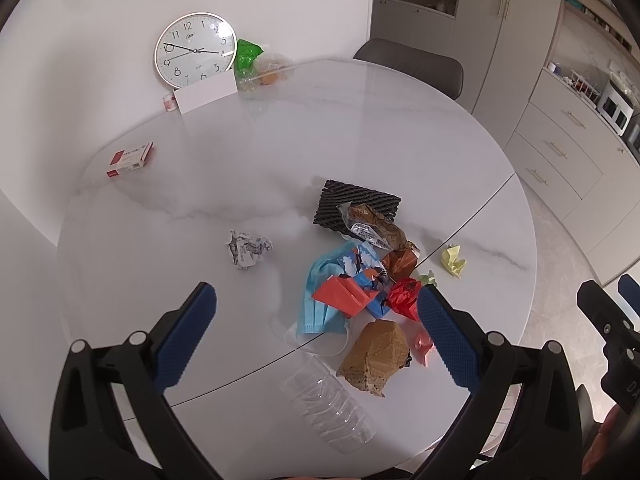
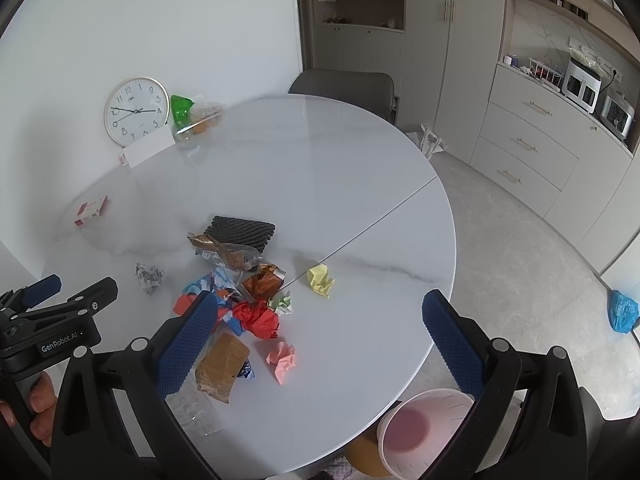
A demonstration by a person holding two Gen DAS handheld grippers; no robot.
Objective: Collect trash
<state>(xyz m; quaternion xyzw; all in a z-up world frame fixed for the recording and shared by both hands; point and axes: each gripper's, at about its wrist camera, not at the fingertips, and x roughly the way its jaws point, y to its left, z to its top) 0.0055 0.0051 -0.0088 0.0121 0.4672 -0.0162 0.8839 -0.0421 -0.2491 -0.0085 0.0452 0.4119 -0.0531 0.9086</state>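
Trash lies in a heap on the round white table (image 1: 360,128): a blue face mask (image 1: 320,312), an orange paper (image 1: 340,294), a red crumpled wrapper (image 1: 404,296), a brown crumpled bag (image 1: 376,354), a clear plastic bottle (image 1: 328,404), a black foam pad (image 1: 356,204), a yellow paper ball (image 1: 454,260) and a grey paper ball (image 1: 248,248). My left gripper (image 1: 316,332) is open and empty above the heap. My right gripper (image 2: 320,340) is open and empty above the table's near edge, over a pink paper ball (image 2: 282,360). A pink bin (image 2: 420,432) stands below the table edge.
A wall clock (image 1: 195,50), a white card (image 1: 206,94), a green bag (image 1: 246,56) and a clear bag of food (image 1: 272,68) stand at the table's far side. A red and white box (image 1: 130,159) lies at the left. A grey chair (image 1: 412,66) stands behind the table. Cabinets line the right.
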